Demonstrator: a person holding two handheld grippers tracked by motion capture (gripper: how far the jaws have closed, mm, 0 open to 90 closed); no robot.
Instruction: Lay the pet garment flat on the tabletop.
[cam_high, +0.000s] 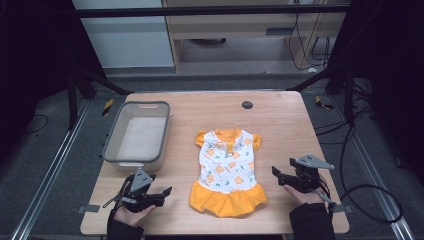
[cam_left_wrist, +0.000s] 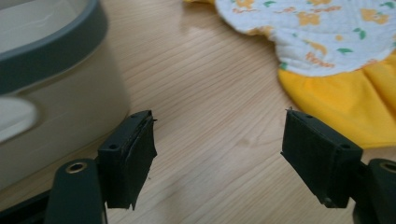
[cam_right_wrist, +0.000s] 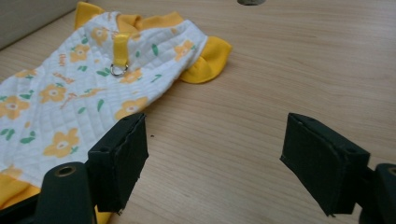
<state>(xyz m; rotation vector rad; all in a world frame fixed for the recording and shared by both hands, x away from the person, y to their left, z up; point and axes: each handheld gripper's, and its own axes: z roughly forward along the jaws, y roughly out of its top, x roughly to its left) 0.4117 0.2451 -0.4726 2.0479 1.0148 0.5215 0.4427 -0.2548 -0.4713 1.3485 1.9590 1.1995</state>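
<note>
Plainly, both tools stood idle beside the garment. The little dress (cam_high: 228, 171), white with orange flowers and a yellow skirt, lay flat near the middle of the wooden table (cam_high: 280, 115), its collar pointing away from the person and its hem toward them. The left gripper (cam_high: 162, 194) rested at the near-left of the skirt, and the left gripper view showed its jaws spread wide over bare wood, nothing between them, the yellow hem just off to one side. The right gripper (cam_high: 276, 175) sat to the right of the dress with its jaws likewise apart and empty; in the right gripper view one jaw stood close against the quilted body of the dress, though whether it brushed the fabric could not be told from that angle. A grey bin (cam_high: 137, 134) waited at the left of the table, just behind the left gripper, and looked empty.

The work in hand seemed to be taking hold of the dress, perhaps to fold it or move it toward the bin. To do that well, each tool should come in low and level at an edge of the cloth, slide one jaw under a single layer, and close only once the fabric sits squarely between the pads, so that the dress lifts evenly without bunching.
</note>
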